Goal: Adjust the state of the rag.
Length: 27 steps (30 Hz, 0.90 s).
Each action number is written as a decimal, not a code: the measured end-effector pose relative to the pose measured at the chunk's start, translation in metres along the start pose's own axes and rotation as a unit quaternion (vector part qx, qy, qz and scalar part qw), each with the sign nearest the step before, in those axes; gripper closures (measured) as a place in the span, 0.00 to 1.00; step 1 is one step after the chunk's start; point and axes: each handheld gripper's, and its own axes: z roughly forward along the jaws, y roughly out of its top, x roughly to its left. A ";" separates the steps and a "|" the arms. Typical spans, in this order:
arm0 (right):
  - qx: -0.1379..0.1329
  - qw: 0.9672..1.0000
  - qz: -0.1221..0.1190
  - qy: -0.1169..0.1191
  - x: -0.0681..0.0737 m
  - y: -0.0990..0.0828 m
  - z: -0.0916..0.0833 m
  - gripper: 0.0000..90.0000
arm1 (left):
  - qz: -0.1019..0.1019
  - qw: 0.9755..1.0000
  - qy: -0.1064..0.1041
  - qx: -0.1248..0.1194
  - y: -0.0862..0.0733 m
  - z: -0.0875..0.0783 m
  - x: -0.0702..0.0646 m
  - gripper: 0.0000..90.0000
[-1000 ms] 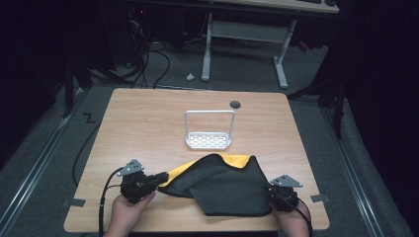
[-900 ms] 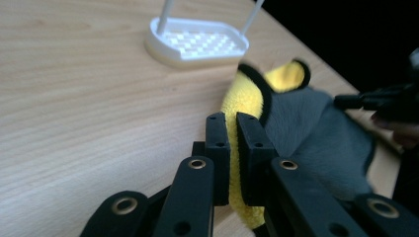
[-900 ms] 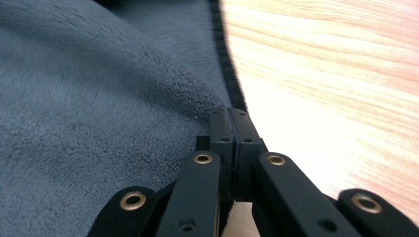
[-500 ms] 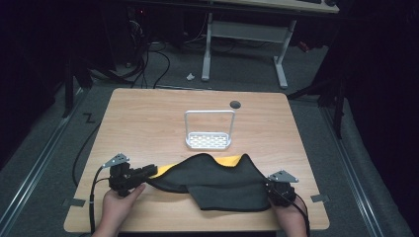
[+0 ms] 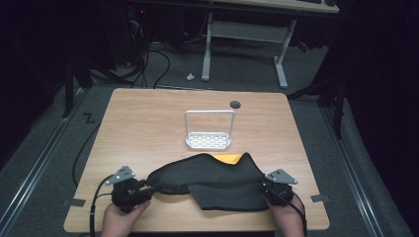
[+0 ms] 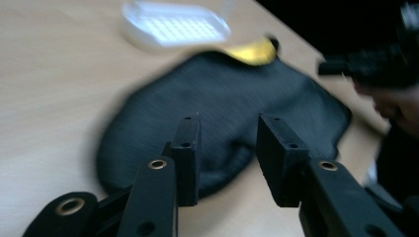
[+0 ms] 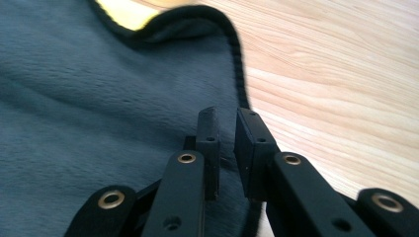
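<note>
At the left of the high view the left gripper sits at the near left part of the wooden table, its tip at the left end of the dark cloth. Its jaws have just been opening; in the left gripper view they stand well apart, with the cloth's left edge lying past and below them and nothing pinched between the pads.

The cloth itself spreads across the near middle of the table, folded over on itself into a rounded black shape, with a patch of yellow lining peeking out at its far edge. It looks soft, limp and light — a plush fabric with a stitched hem that will sag and drape from wherever it is lifted, and should not slip much between the pads. The best hold is probably on the bound edge or a corner, 1 at each end, so that the layers can be drawn apart without bunching.

Just beyond the cloth stands a small white rack with a wire handle, close to the yellow patch but apart from it.

At the right, the right gripper rests at the cloth's right end. Its jaws have just been opening too — in the right gripper view only a narrow gap shows between them, over the hem, and the pads no longer seem to press on it.
</note>
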 end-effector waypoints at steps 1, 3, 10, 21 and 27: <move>0.001 1.000 -0.005 0.003 0.001 0.000 0.001 0.90 | 0.010 1.000 -0.001 0.014 -0.003 0.008 -0.006 0.70; 0.005 1.000 -0.004 0.008 0.002 0.001 0.004 0.90 | 0.020 0.999 -0.004 0.037 -0.009 0.021 -0.015 0.70; 0.013 0.999 -0.002 0.029 0.004 0.001 0.008 0.89 | 0.078 0.994 0.053 0.058 -0.017 0.052 -0.022 0.62; 0.019 0.999 -0.008 0.046 0.011 0.001 0.011 0.88 | 0.092 0.990 0.087 0.062 -0.019 0.058 -0.010 0.84; 0.010 0.998 -0.017 0.062 0.018 0.002 0.008 0.85 | 0.070 0.992 0.082 0.061 -0.017 0.054 -0.008 0.94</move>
